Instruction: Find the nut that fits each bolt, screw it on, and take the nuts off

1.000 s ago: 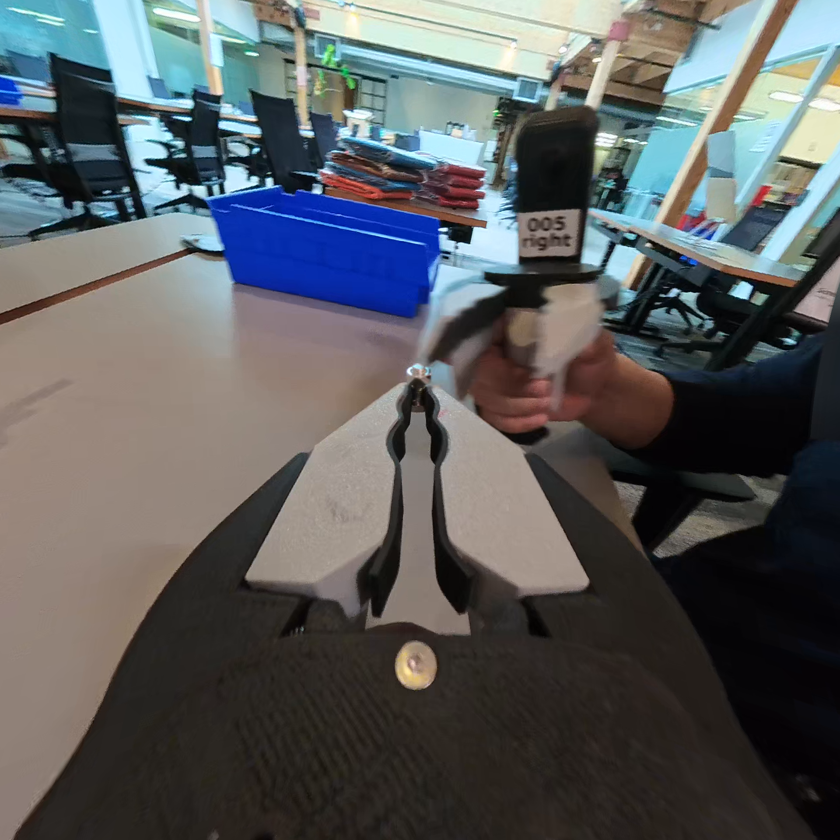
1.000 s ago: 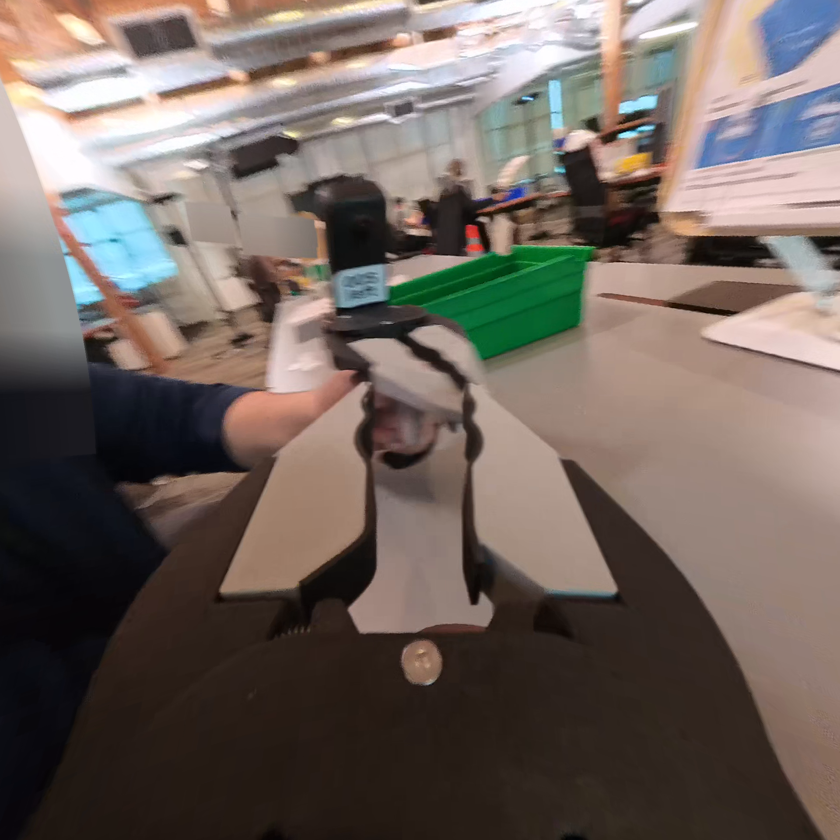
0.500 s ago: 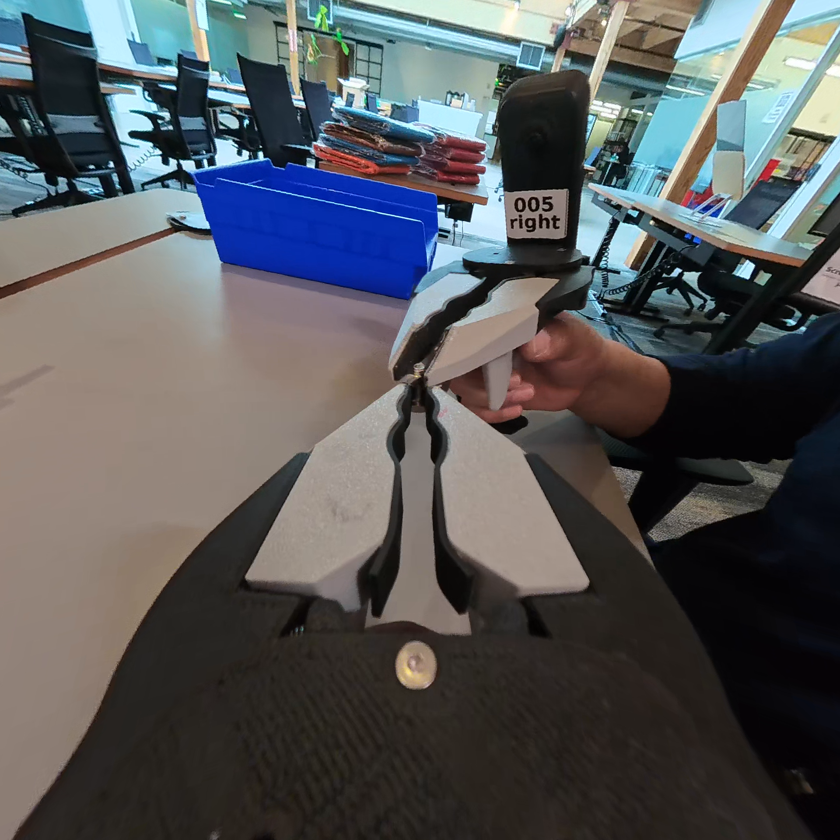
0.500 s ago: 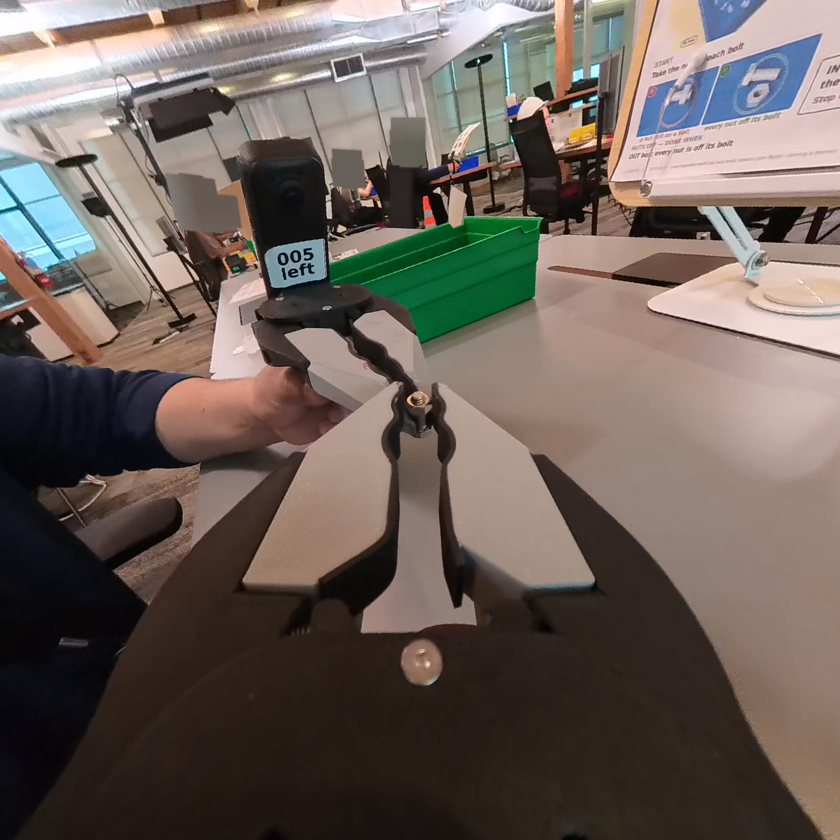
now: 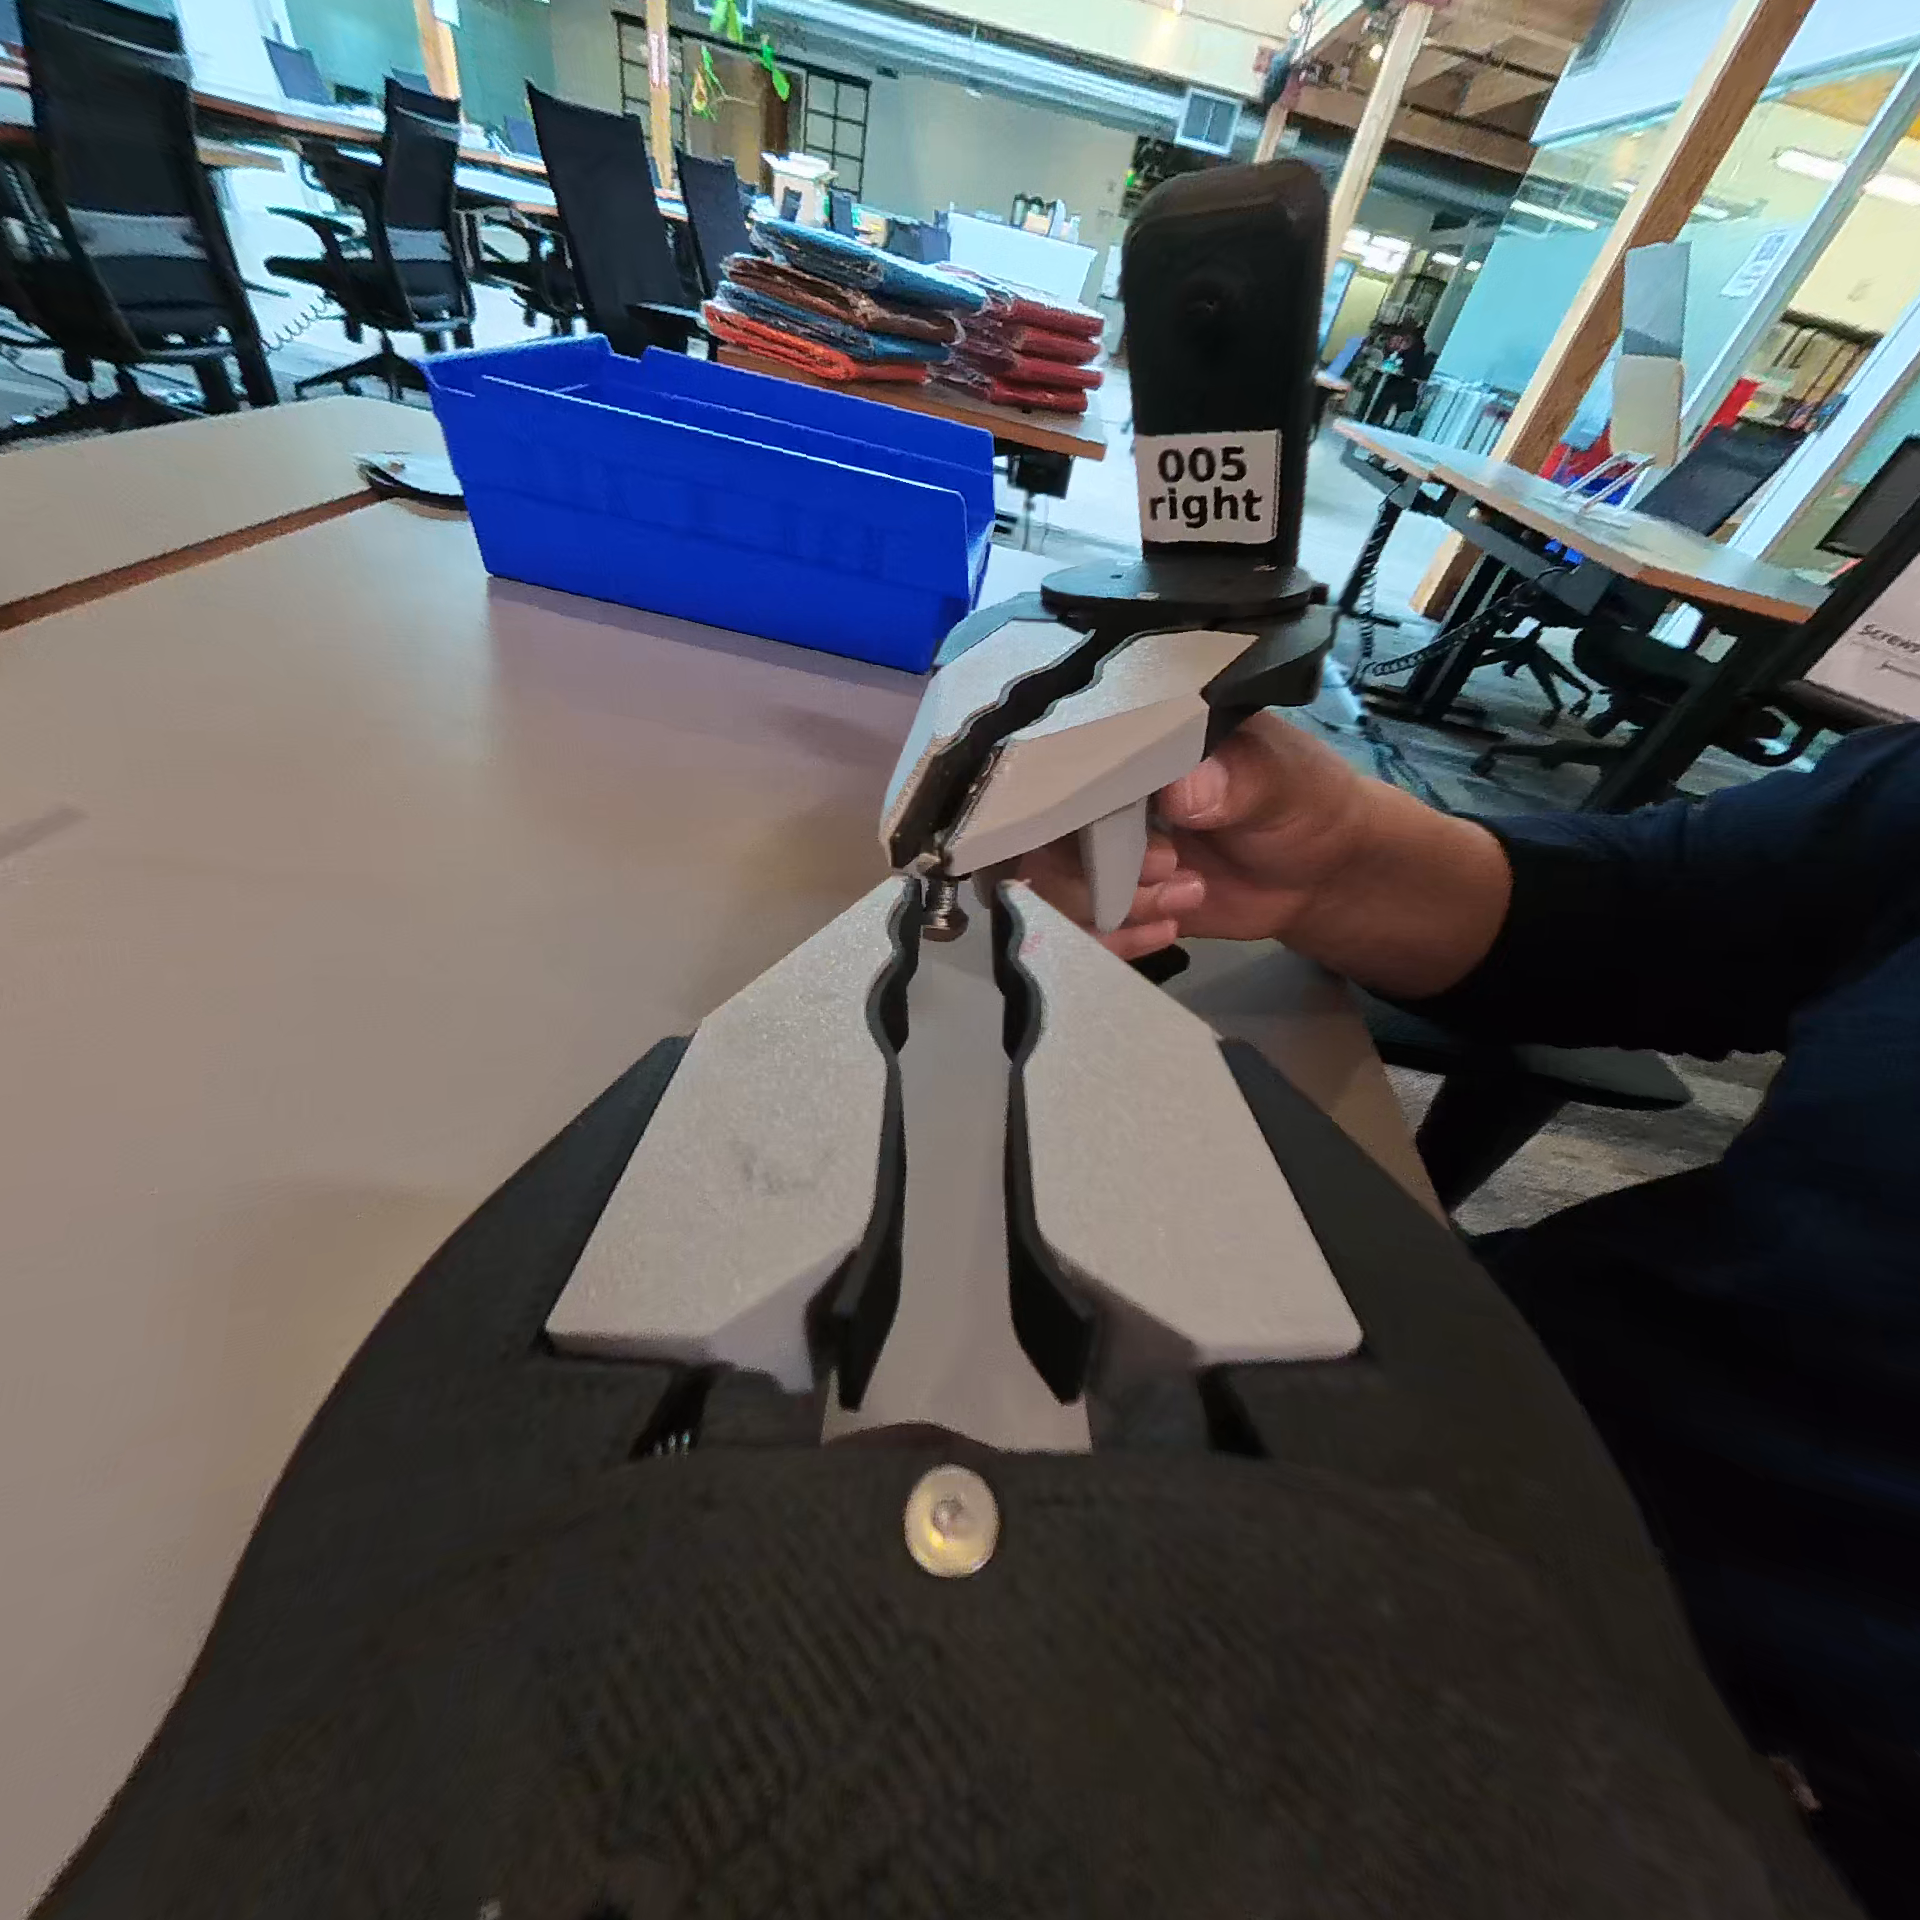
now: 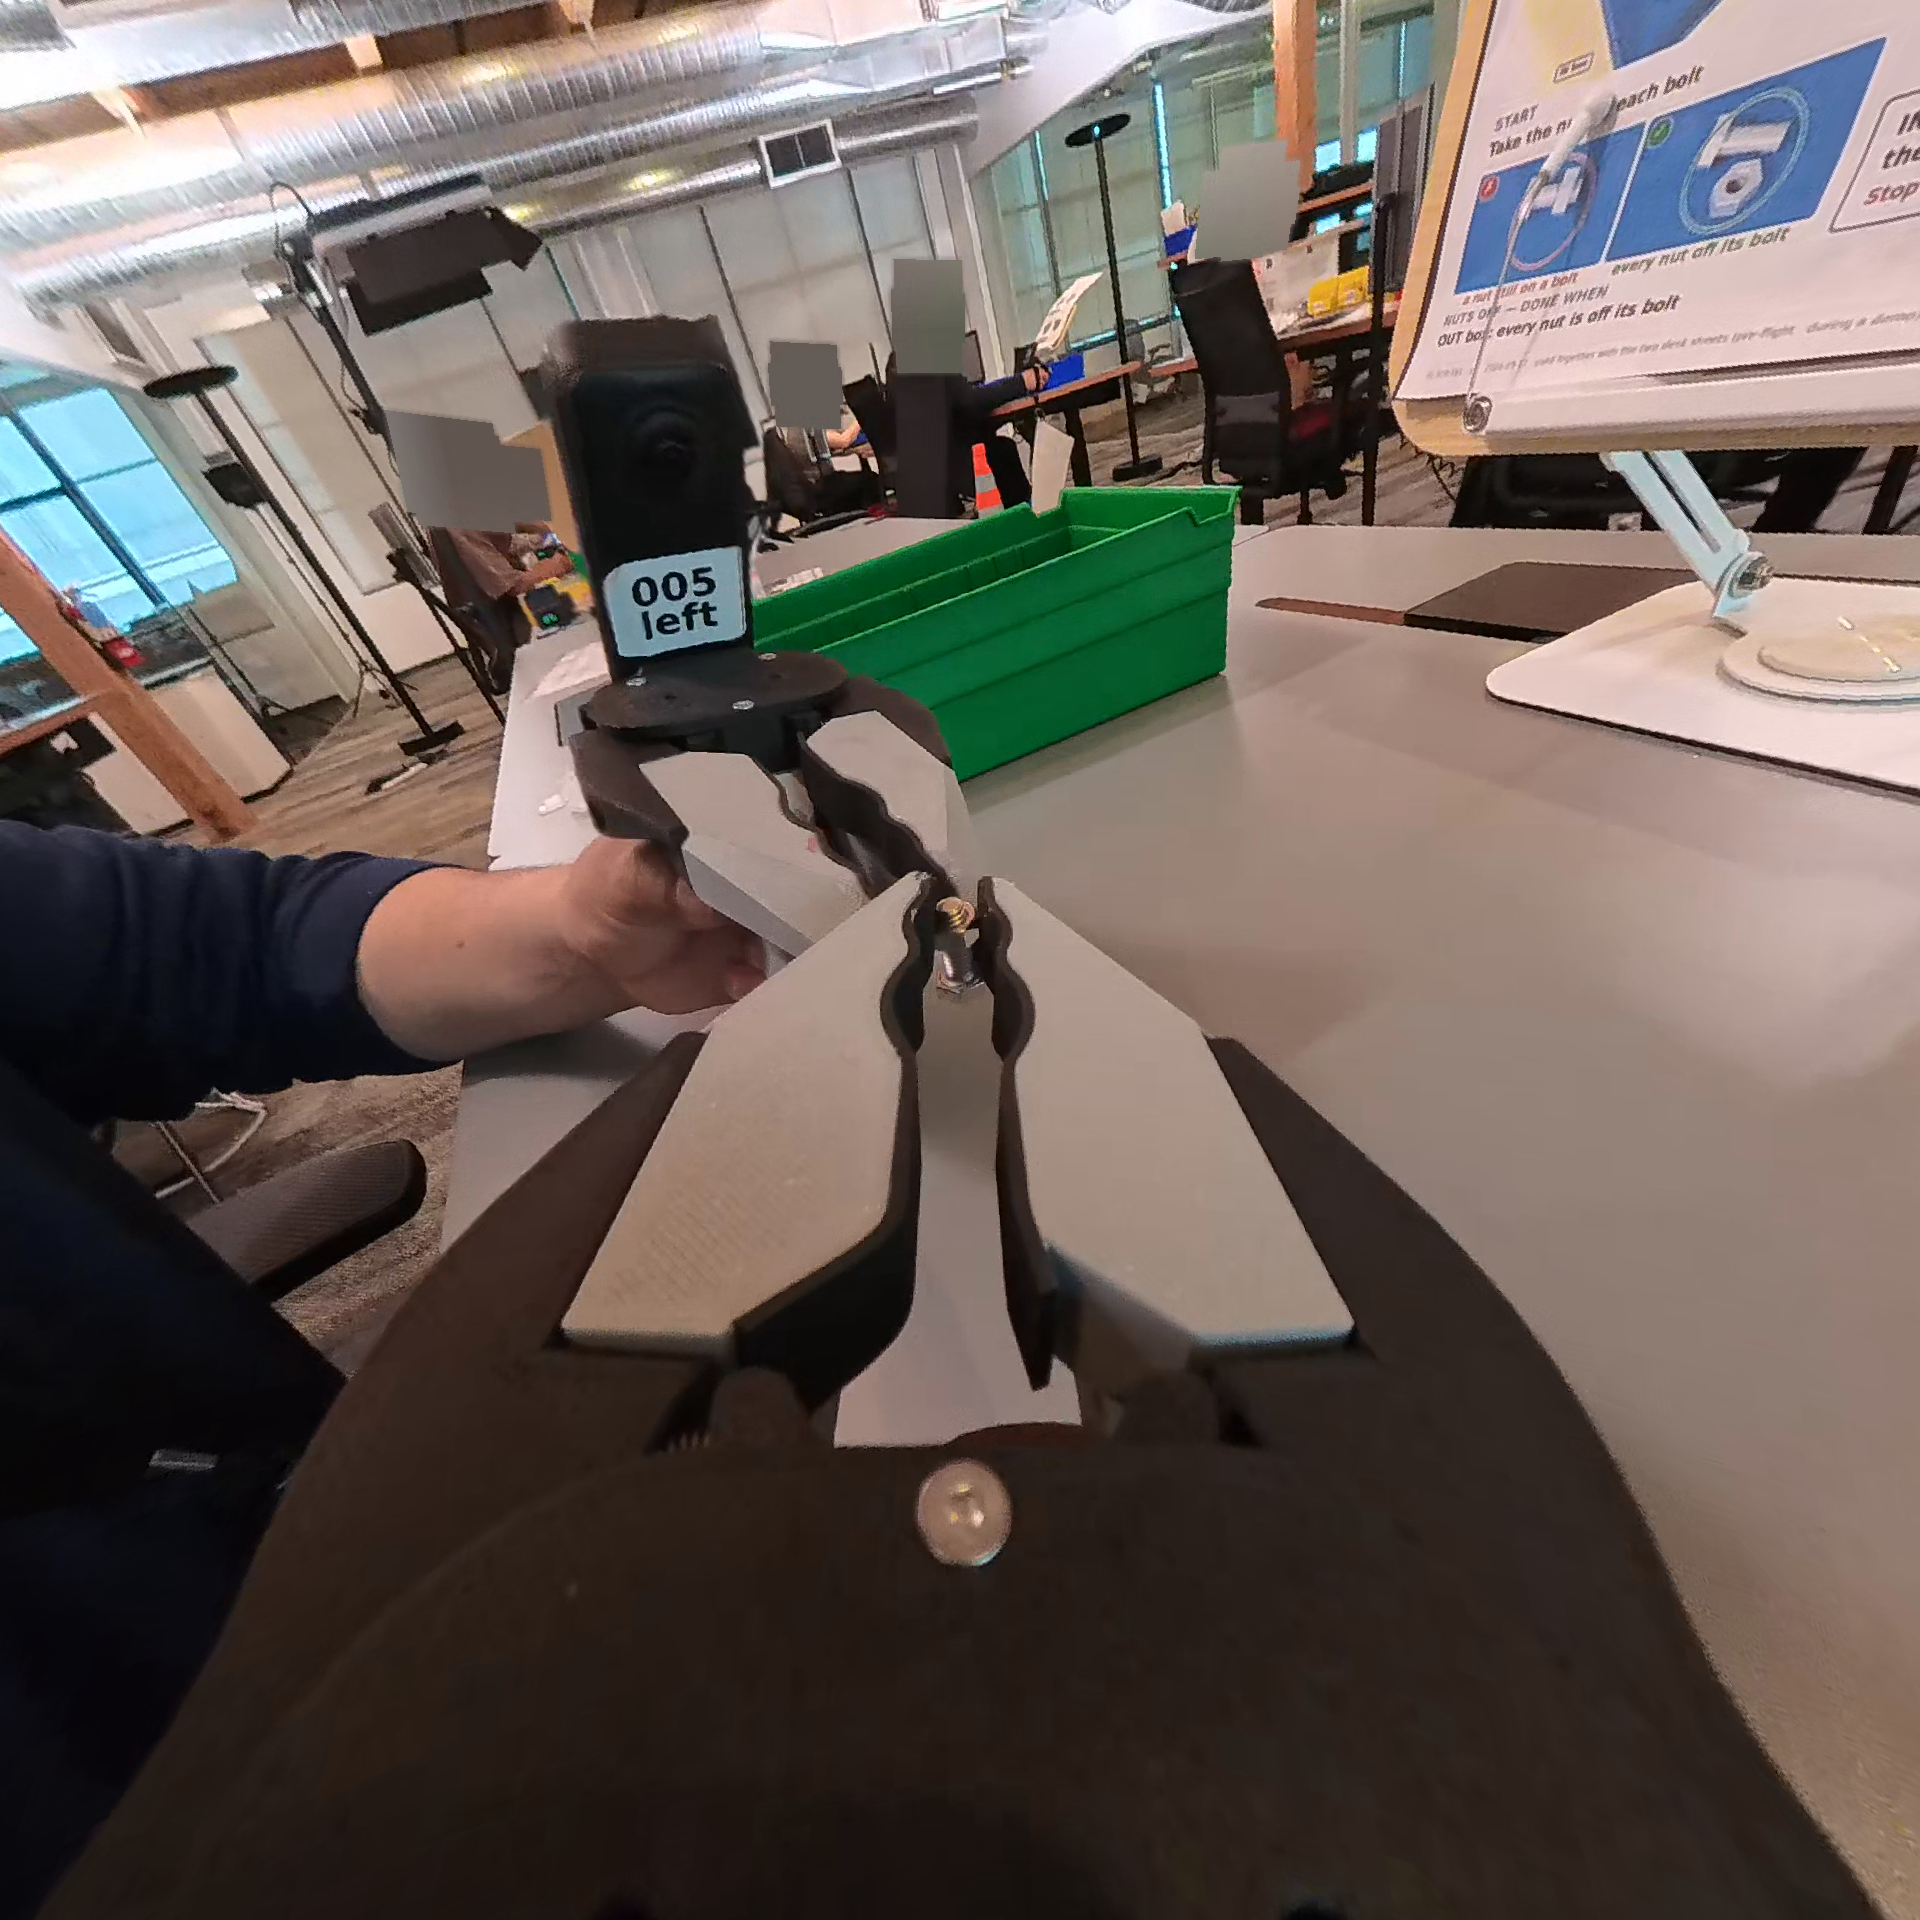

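Each gripper has a black textured body, one silver screw [image 5: 951,1521] in the middle, and two light grey fingers [image 5: 769,1122] lined with black wavy pads. A black camera block [image 5: 1226,343] with a white label [image 5: 1208,486] stands on a round black plate. The person wears dark blue long sleeves [image 5: 1683,914].

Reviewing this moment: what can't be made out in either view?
- Contents of the blue bin: left wrist view, hidden by its near wall.
- Contents of the green bin: right wrist view, mostly hidden by its wall.
- Top of the bolt: left wrist view, covered by the right gripper.
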`<state>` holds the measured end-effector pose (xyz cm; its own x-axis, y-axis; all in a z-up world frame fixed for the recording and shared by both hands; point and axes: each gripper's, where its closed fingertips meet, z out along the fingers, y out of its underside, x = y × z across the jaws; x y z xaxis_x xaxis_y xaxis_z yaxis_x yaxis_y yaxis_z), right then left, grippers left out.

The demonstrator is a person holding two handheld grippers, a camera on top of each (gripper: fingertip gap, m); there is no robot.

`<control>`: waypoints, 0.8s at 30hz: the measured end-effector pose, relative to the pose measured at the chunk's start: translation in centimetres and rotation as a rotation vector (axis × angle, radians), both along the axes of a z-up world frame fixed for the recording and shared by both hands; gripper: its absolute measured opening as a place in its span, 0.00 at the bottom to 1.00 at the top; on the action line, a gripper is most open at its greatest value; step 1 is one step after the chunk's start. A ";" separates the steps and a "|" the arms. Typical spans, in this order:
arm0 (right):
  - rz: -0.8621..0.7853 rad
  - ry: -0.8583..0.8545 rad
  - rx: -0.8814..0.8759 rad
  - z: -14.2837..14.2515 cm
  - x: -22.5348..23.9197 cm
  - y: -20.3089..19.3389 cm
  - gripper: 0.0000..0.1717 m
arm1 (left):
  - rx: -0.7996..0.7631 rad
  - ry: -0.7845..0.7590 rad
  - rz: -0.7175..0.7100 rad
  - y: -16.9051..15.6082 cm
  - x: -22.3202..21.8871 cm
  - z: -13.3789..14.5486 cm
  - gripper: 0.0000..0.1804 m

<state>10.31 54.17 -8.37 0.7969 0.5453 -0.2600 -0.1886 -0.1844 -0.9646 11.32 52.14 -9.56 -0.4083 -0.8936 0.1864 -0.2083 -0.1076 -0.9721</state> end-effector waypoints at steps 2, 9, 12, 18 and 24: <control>-0.002 0.011 -0.004 -0.1 0.1 0.0 0.02 | 0.036 0.001 0.016 0.0 0.1 -0.2 0.04; 0.005 0.037 -0.008 -0.2 0.1 0.0 0.02 | 0.027 -0.001 0.023 0.3 0.1 -0.2 0.03; 0.007 0.041 -0.007 -0.2 0.1 0.0 0.02 | 0.018 -0.004 0.020 0.4 0.1 -0.2 0.02; 0.001 0.038 -0.009 -0.3 0.2 0.2 0.02 | 0.015 -0.005 0.019 0.5 0.1 -0.3 0.04; 0.001 0.036 -0.012 -0.4 0.2 0.1 0.03 | 0.014 0.000 0.011 0.4 0.1 -0.4 0.06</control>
<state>10.52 54.30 -8.76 0.7864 0.5425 -0.2954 -0.2233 -0.1962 -0.9548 11.41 52.50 -9.95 -0.3982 -0.9007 0.1740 -0.2069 -0.0966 -0.9736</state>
